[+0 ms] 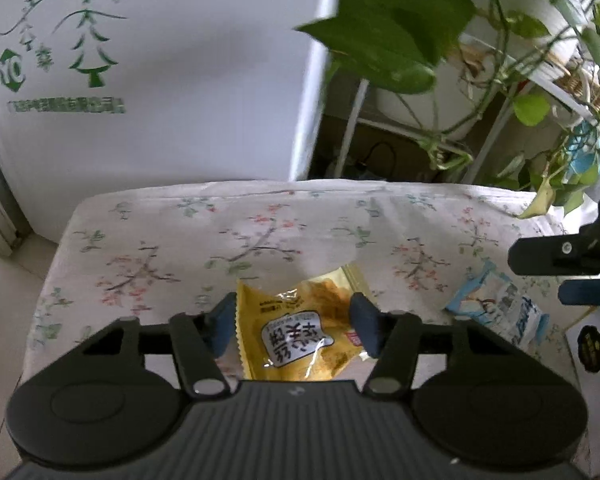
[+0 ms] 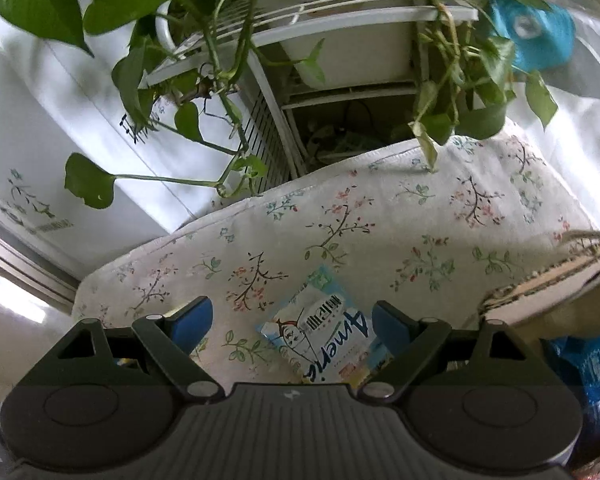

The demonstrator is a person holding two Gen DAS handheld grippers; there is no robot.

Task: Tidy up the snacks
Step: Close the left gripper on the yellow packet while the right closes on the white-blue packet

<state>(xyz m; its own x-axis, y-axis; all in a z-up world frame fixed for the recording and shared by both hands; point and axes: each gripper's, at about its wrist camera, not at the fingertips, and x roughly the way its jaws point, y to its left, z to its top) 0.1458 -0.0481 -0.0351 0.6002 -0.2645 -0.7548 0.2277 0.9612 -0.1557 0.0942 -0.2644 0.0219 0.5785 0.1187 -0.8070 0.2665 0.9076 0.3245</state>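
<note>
My left gripper [image 1: 296,326] tilts down over the floral-cloth table [image 1: 180,240], its blue pads pressed on both sides of the yellow snack packet [image 1: 300,328] at 6 o'clock. My right gripper [image 2: 292,326] angles down too, jaws spread wide around the blue-and-white snack packet [image 2: 324,332], not touching it. A cardboard box [image 2: 560,280] sits at 3 o'clock; I cannot tell its contents.

The left claw [image 1: 296,330] tilts steeply down, its two blue pads [image 1: 365,326] drawn in narrow and pressing on either edge of the yellow snack packet [image 1: 300,336] caught between them. The right claw [image 2: 292,330] also angles down, jaws standing wide with a clear gap at each side, blue pads [image 2: 388,330] gripping nothing. It shows far right in the left wrist view, pointing left.
</note>
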